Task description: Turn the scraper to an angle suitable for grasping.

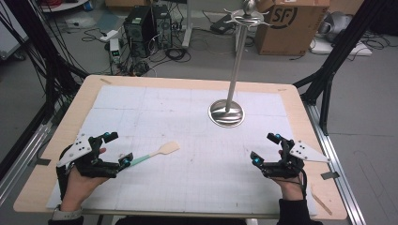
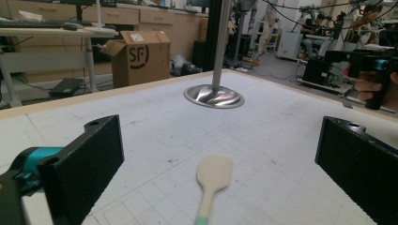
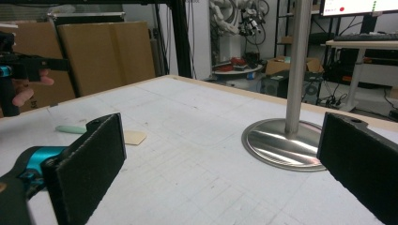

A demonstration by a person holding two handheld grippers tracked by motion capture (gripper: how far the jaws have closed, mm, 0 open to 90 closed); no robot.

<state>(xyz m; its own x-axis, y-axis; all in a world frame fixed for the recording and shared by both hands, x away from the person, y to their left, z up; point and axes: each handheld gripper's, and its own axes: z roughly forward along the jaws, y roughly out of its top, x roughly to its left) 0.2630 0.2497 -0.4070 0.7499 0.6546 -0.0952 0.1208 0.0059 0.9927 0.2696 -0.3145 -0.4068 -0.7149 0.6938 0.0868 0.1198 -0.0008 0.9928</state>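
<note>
**poster1:** Fingers (image 2: 89, 164) on the left gripper (image 1: 114, 151) are spread wide with nothing pinched between them; the spatula (image 1: 156, 153) is lined up right in the gap, blade pointing away, mint handle end nearest the gripper; looks like it's been set up that way so the handle can be closed on straight from behind, no?

**poster2:** Agreed, that's how it's read here too; in the left gripper view the spatula (image 2: 212, 180) lies flat on the white mat (image 1: 187, 140), between the two pads but not touched by either; a grab hasn't been made yet.

**poster1:** And the right gripper (image 1: 265, 149)? Its fingers (image 3: 89, 164) are spread just as wide, nothing held; it's parked near the right edge of the table (image 1: 300, 117), well apart from the spatula.

**poster2:** Probably kept out of the way on purpose; it's aimed toward the steel stand (image 1: 227, 112), whose round base (image 3: 281, 143) sits on the far half of the mat; the hooks at the top (image 1: 244, 19) suggest the spatula is meant to be hung there, though that's only a guess.
</note>
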